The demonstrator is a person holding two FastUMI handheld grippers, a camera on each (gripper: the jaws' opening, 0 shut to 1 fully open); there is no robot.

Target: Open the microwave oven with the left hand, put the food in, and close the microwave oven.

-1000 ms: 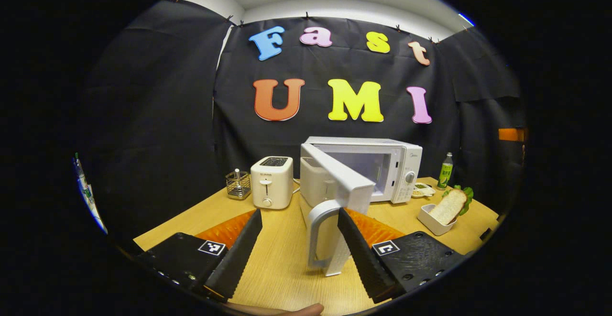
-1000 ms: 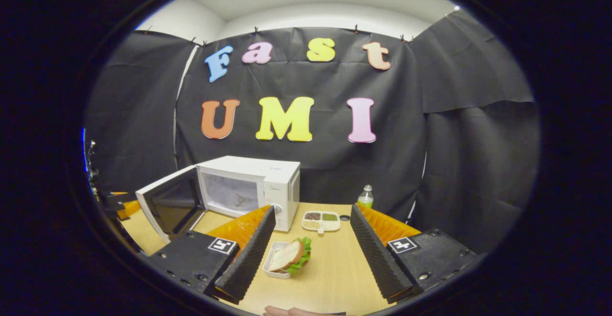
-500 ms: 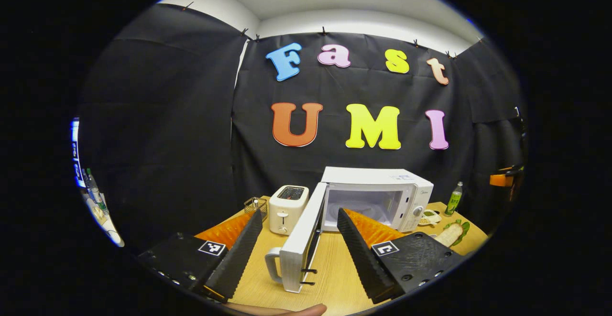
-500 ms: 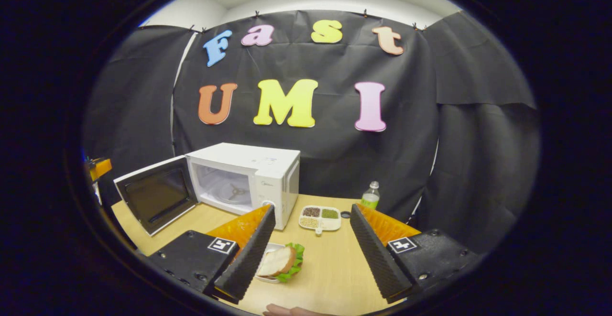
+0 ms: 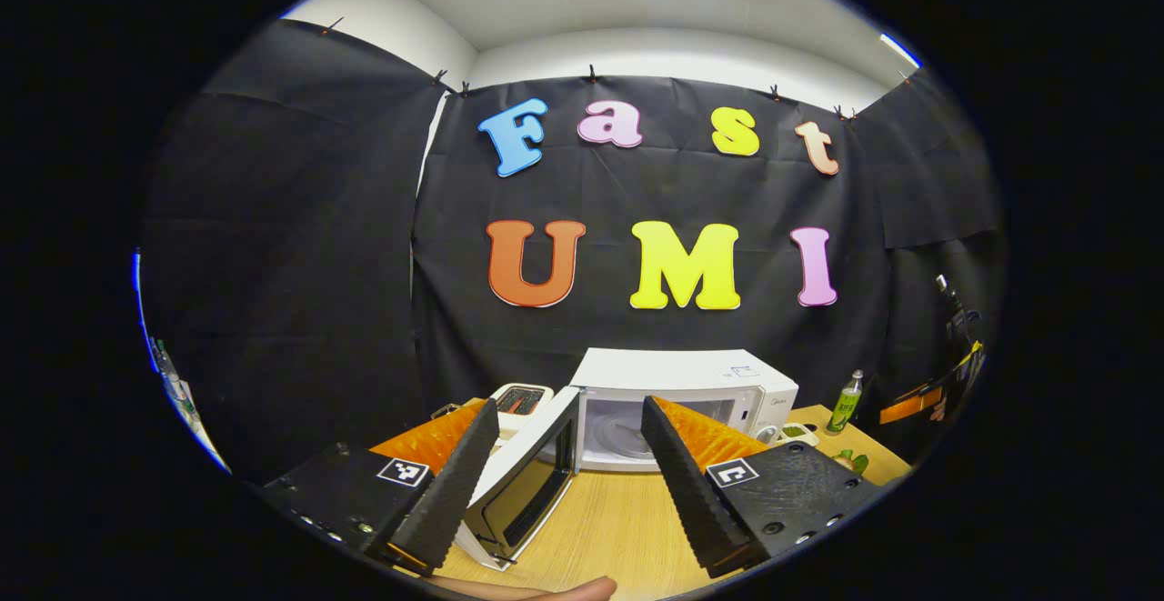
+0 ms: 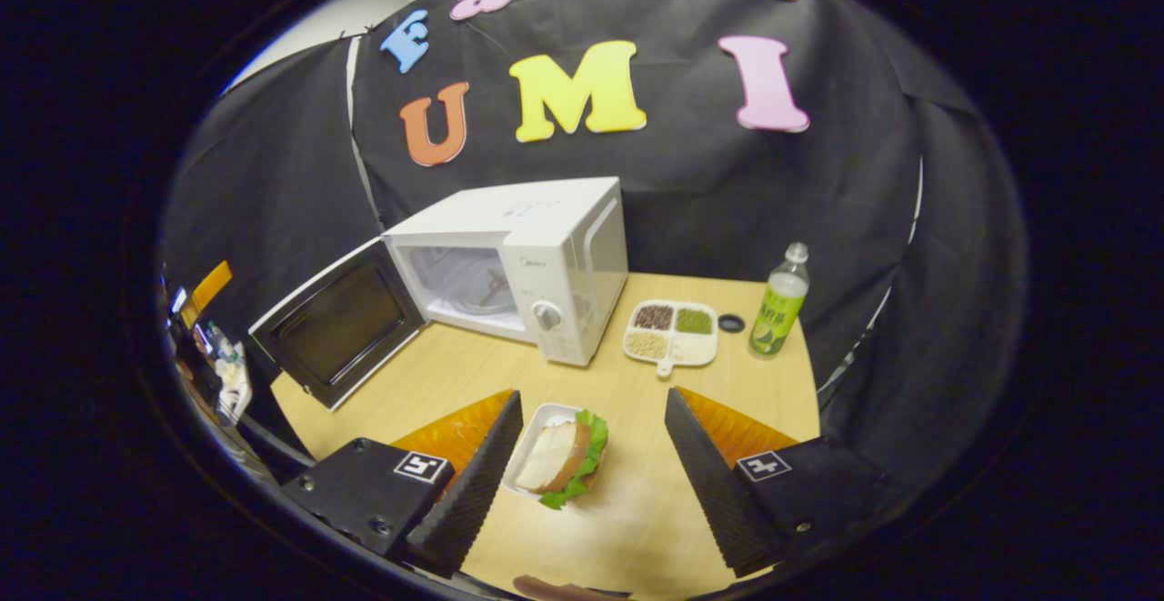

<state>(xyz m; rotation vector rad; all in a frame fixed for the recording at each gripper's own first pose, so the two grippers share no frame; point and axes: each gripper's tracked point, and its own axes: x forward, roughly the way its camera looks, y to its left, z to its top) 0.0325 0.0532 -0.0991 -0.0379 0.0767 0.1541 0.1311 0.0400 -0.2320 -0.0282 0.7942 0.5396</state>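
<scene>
A white microwave [image 6: 536,255] stands at the back of the wooden table [image 6: 473,383] with its door [image 6: 341,324] swung wide to the left. In the left gripper view the same microwave [image 5: 682,378] shows its turntable, and its door [image 5: 527,478] hangs open behind the left finger. My left gripper [image 5: 568,478] is open, back from the door and holding nothing. A sandwich with lettuce in a small white dish [image 6: 559,455] lies between the fingers of my right gripper [image 6: 587,483], which hovers above it, open.
A white toaster [image 5: 518,398] stands left of the microwave. A divided tray of beans [image 6: 671,333], a dark cap [image 6: 730,322] and a green bottle [image 6: 777,305] sit right of the microwave near the table's back right corner. A fingertip [image 5: 546,590] shows at the bottom.
My left gripper has let go of the door handle and drawn back and up; the door has swung fully open. The right gripper has risen and tilted down over the sandwich dish.
</scene>
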